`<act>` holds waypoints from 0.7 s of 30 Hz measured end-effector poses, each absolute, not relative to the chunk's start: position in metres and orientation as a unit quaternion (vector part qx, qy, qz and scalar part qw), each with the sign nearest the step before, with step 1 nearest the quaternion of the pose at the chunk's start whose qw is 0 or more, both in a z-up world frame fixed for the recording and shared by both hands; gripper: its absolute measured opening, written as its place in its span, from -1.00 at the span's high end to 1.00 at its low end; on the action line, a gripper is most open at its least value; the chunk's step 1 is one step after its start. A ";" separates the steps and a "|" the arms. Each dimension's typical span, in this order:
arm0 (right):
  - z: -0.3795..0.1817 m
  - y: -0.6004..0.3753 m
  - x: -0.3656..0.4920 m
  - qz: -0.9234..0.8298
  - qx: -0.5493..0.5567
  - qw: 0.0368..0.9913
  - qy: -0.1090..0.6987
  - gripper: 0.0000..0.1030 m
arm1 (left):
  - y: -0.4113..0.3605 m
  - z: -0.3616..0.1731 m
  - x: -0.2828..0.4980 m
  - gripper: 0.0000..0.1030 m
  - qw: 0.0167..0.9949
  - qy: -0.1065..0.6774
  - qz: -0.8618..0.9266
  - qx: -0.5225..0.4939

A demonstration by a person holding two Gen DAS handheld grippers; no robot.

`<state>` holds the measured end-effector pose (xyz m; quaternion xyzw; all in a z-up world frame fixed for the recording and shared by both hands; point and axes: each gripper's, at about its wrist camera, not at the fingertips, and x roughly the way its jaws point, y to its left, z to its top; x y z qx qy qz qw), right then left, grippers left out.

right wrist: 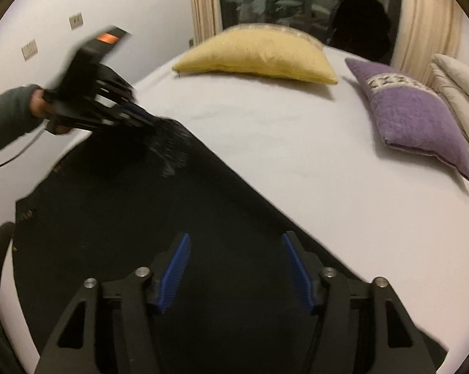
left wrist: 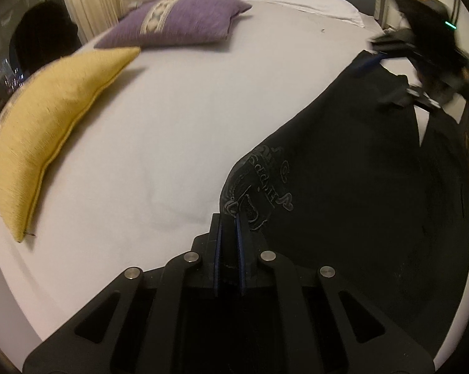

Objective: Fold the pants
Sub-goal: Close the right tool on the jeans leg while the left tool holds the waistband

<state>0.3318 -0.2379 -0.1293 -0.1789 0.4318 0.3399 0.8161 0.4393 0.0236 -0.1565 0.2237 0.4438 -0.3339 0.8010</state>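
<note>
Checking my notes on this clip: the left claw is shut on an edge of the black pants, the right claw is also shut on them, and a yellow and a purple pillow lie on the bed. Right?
One slip: the right claw is not shut. The right wrist view shows its blue pads apart above the black pants. The left claw is shut on them; the yellow pillow and purple pillow lie on the bed.

We are wearing a grey sleeve (right wrist: pixel 7 118); we are seeing black grippers (right wrist: pixel 236 268) showing blue ribbed pads (right wrist: pixel 172 274), silver screws (right wrist: pixel 142 271); a black cable (right wrist: pixel 16 152) is trailing at nine o'clock.
</note>
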 end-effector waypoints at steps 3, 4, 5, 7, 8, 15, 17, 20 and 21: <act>-0.139 -0.236 0.352 0.342 -0.197 0.803 0.447 -0.20 | 0.025 -0.152 0.420 0.86 0.804 0.428 -0.341 0.233; -0.144 -0.234 0.361 0.342 -0.206 0.797 0.454 -0.20 | 0.024 -0.151 0.416 0.86 0.805 0.423 -0.343 0.236; -0.148 -0.233 0.366 0.343 -0.214 0.791 0.460 -0.19 | 0.025 -0.149 0.413 0.86 0.806 0.419 -0.345 0.237; -0.158 -0.232 0.371 0.339 -0.236 0.777 0.475 -0.11 | 0.025 -0.145 0.402 0.86 0.809 0.413 -0.347 0.235; -0.163 -0.230 0.375 0.334 -0.248 0.770 0.484 -0.08 | 0.028 -0.143 0.402 0.86 0.809 0.412 -0.348 0.234; -0.151 -0.202 0.383 0.359 -0.242 0.773 0.463 0.00 | 0.042 -0.140 0.395 0.87 0.808 0.408 -0.355 0.233; -0.154 -0.189 0.382 0.359 -0.261 0.768 0.462 0.00 | 0.042 -0.139 0.393 0.87 0.807 0.410 -0.358 0.230; -0.162 -0.178 0.388 0.351 -0.271 0.760 0.475 0.13 | 0.044 -0.136 0.388 0.87 0.806 0.409 -0.362 0.227; -0.164 -0.176 0.393 0.349 -0.266 0.758 0.483 0.26 | 0.044 -0.135 0.387 0.87 0.805 0.409 -0.364 0.228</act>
